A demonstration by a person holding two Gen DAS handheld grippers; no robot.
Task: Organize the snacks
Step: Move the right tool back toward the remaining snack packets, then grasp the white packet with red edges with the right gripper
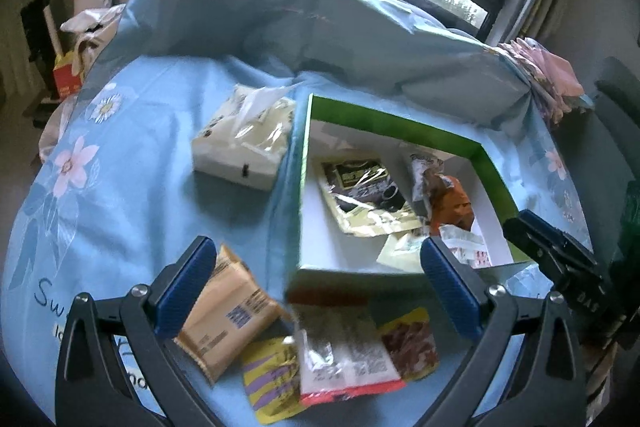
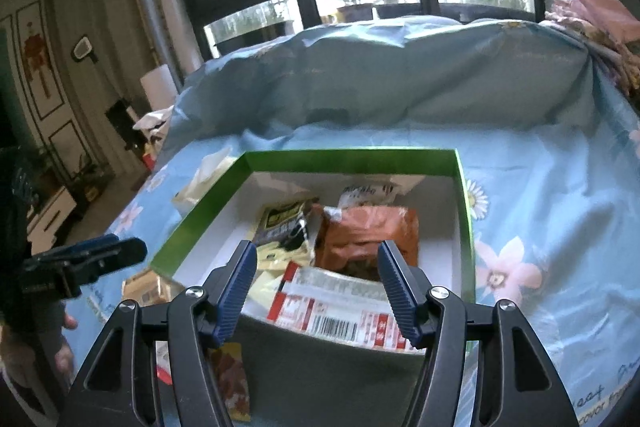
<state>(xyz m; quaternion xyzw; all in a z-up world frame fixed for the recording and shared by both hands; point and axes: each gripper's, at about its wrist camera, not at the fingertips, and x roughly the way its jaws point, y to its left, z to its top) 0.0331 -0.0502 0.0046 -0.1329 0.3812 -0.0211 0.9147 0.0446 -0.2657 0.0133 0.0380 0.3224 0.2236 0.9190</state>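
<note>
Left gripper [image 1: 320, 279]: jaws wide apart, empty, poised over loose packets at 6 o'clock of the box [image 1: 308, 131].
- Tan packet [image 1: 228, 323], beside the left finger, on the cloth [image 1: 120, 187].
- Yellow-purple packet [image 1: 268, 379], red-edged packet [image 1: 344, 355], brown packet [image 1: 412, 343]: all outside the box.
- Tissue pack [image 1: 244, 139], at 10 o'clock of the box.

Right gripper [image 2: 316, 291]: jaws apart, empty, above the box's near wall.
- Black-yellow pouch [image 2: 284, 223], orange bag [image 2: 368, 235], red-white packet [image 2: 340, 303]: inside the box.

Progress: judged roughly half done; four packets remain outside.

Unclear: labels blurred; a pale packet at the box's far wall is partly hidden; the brown packet is cut off by the right gripper's frame.
</note>
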